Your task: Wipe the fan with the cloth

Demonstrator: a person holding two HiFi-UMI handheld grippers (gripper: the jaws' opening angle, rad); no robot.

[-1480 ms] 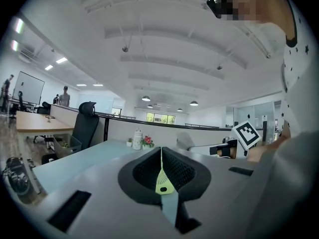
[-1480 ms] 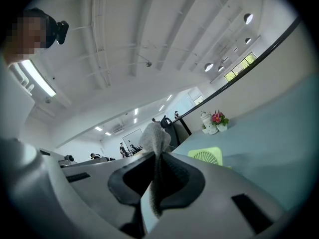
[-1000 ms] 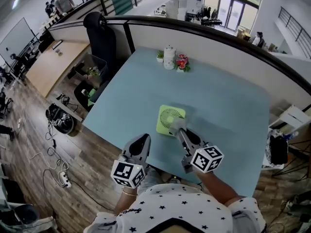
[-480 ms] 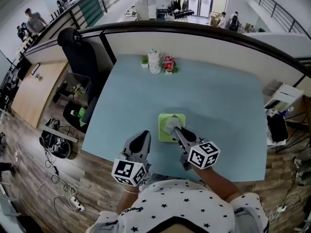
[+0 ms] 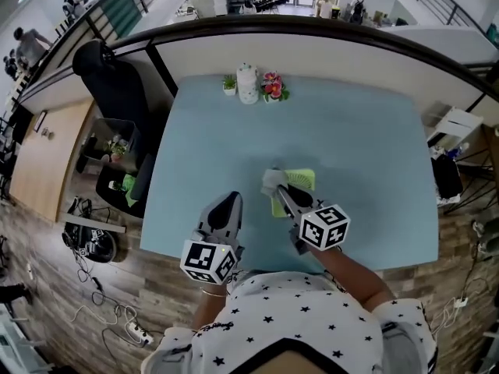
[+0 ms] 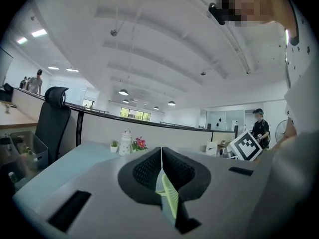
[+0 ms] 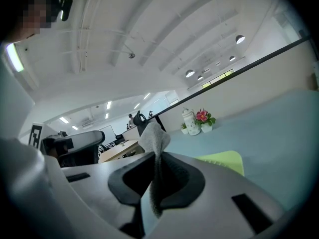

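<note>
At frame centre your right gripper pinches the limp cloth; brace the fan, probably light, by its frame with your closed, empty left gripper.

No word, number or brand name can be read anywhere. The cube behind the left claw and the cube behind the right claw bear only black-and-white square patterns (codes, not letters).
</note>
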